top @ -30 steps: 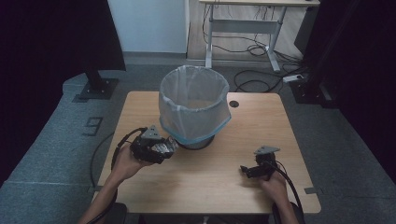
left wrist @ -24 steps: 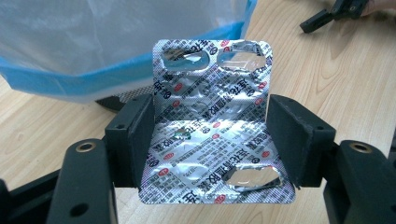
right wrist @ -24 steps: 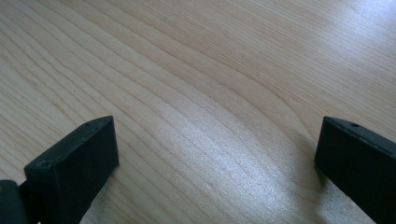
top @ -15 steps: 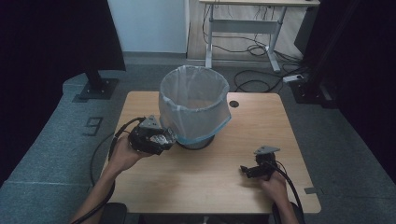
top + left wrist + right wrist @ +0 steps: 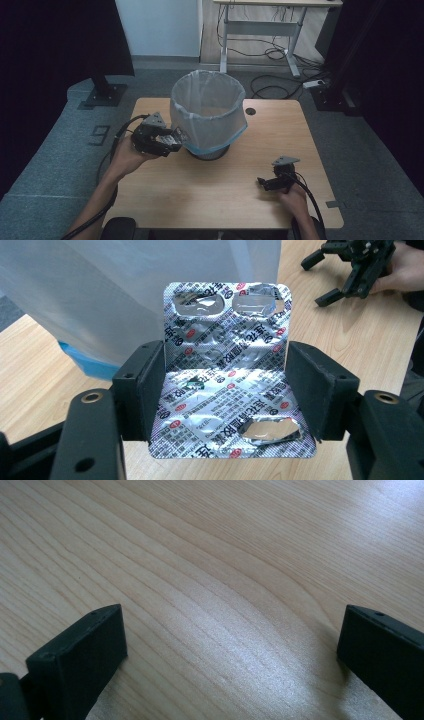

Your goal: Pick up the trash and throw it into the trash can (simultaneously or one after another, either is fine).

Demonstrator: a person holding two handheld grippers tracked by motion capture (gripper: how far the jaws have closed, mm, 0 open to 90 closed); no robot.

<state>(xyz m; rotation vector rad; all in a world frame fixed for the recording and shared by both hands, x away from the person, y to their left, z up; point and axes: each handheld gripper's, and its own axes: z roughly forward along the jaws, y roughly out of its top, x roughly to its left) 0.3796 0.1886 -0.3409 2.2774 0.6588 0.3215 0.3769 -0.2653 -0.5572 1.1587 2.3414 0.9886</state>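
A silver foil blister pack (image 5: 227, 375) with red print and torn-open pockets stands between the jaws of my left gripper (image 5: 225, 385), which is shut on its two side edges. In the high view the left gripper (image 5: 172, 142) is lifted off the table, close against the left side of a bin lined with a white bag (image 5: 207, 112). The pack (image 5: 177, 136) glints at its tip. My right gripper (image 5: 264, 184) rests low over the wooden table (image 5: 200, 195) at the front right, open, with bare wood between its jaws (image 5: 230, 630).
The bag's blue hem (image 5: 87, 362) hangs just behind the pack. The table has a cable hole (image 5: 250, 111) behind the bin. Cables trail from both grippers off the front edge. A desk frame (image 5: 260, 30) and floor cables lie beyond the table.
My left hand has risen with the blister pack and moved up along the bin's left side. The right hand has kept still.
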